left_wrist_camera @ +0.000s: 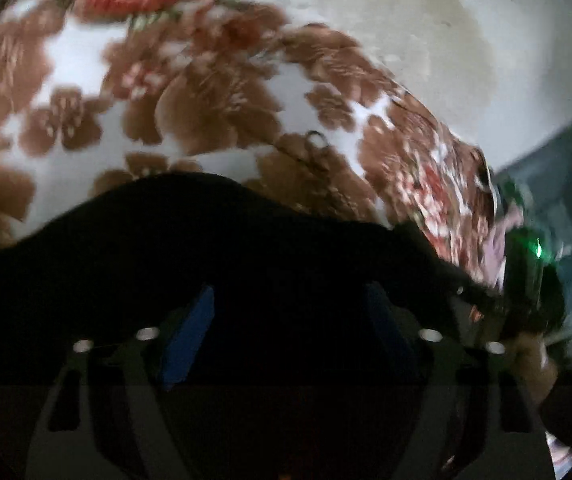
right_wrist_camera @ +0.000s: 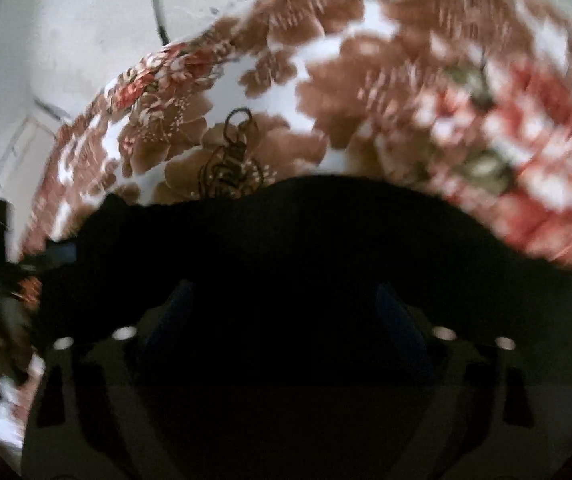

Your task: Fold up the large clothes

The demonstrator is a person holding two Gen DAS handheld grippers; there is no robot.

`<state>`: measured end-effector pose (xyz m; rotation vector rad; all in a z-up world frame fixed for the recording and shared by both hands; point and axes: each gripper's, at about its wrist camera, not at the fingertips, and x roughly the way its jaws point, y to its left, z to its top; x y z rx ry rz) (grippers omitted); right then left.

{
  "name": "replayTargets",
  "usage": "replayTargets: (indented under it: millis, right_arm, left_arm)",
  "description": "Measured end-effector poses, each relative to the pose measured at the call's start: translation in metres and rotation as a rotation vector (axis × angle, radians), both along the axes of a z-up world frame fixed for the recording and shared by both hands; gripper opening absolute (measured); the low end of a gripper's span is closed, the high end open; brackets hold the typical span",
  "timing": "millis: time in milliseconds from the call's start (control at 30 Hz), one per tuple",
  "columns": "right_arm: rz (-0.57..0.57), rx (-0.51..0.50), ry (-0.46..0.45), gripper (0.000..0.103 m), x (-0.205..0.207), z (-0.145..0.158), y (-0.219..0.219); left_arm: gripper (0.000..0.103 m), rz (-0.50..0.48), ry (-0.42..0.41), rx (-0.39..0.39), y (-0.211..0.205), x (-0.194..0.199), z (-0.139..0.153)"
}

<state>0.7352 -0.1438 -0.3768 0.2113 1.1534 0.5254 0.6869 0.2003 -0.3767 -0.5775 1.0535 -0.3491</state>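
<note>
Black garment (left_wrist_camera: 213,240); brown-red floral white bedspread (left_wrist_camera: 85,92)

Left gripper (left_wrist_camera: 290,320): black frame, blue pads (left_wrist_camera: 189,336) on inner finger faces, round silver screws (left_wrist_camera: 147,334) either side, slotted cutouts below. Right gripper (right_wrist_camera: 286,316): same black build, darker blue pads (right_wrist_camera: 400,320), paired silver screws (right_wrist_camera: 444,333). Both blurred, dim.

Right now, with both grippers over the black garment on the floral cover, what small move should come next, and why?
Probably lower both grippers onto the black garment and close on its near edge. The left gripper and right gripper stand open with dark cloth between the fingers, no pinch is visible, and blur hides finer detail.
</note>
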Motion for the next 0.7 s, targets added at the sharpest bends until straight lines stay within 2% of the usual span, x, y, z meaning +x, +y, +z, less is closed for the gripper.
replayTargets:
  millis: [33, 67, 100, 133, 167, 267, 333, 400, 533, 633, 667, 700]
  right_arm:
    - [-0.006, 0.010, 0.008, 0.070, 0.004, -0.001, 0.001]
    - [-0.008, 0.025, 0.018, 0.065, 0.009, -0.004, 0.002]
    - [-0.002, 0.041, 0.032, 0.061, 0.015, -0.007, 0.004]
    - [0.008, 0.051, 0.043, 0.052, 0.019, -0.010, 0.005]
    - [0.015, 0.063, 0.040, 0.039, 0.021, -0.011, 0.004]
    - [0.020, 0.048, -0.005, 0.018, 0.022, -0.001, 0.000]
    - [0.042, 0.006, -0.081, 0.017, 0.024, 0.014, -0.001]
    - [0.063, -0.029, -0.118, 0.017, 0.030, 0.018, 0.000]
    - [0.137, -0.170, -0.153, 0.017, 0.041, -0.003, 0.014]
    - [0.136, -0.173, -0.169, 0.025, 0.041, -0.008, 0.015]
    - [0.141, -0.175, -0.176, 0.033, 0.038, -0.006, 0.016]
    - [0.150, -0.173, -0.182, 0.041, 0.034, -0.003, 0.017]
  left_arm:
    - [0.053, 0.004, 0.004, -0.017, 0.001, 0.003, -0.004]
    - [0.040, 0.003, 0.002, -0.028, 0.000, 0.007, -0.005]
    - [0.022, -0.004, -0.003, -0.034, -0.001, 0.010, -0.006]
    - [0.016, -0.011, 0.002, -0.030, -0.003, 0.014, -0.008]
    - [0.013, -0.018, 0.005, -0.025, -0.005, 0.017, -0.009]
    - [0.011, -0.049, -0.040, 0.004, -0.009, 0.024, 0.002]
    - [0.011, -0.057, -0.090, 0.002, -0.008, 0.028, 0.013]
    - [0.011, -0.042, -0.115, -0.003, -0.003, 0.037, 0.016]
    - [0.011, -0.068, -0.125, 0.138, -0.013, 0.051, 0.000]
    - [0.019, -0.061, -0.118, 0.175, -0.015, 0.048, -0.005]
    - [0.037, -0.067, -0.120, 0.174, -0.017, 0.044, -0.003]
    - [0.065, -0.075, -0.124, 0.166, -0.016, 0.040, 0.000]
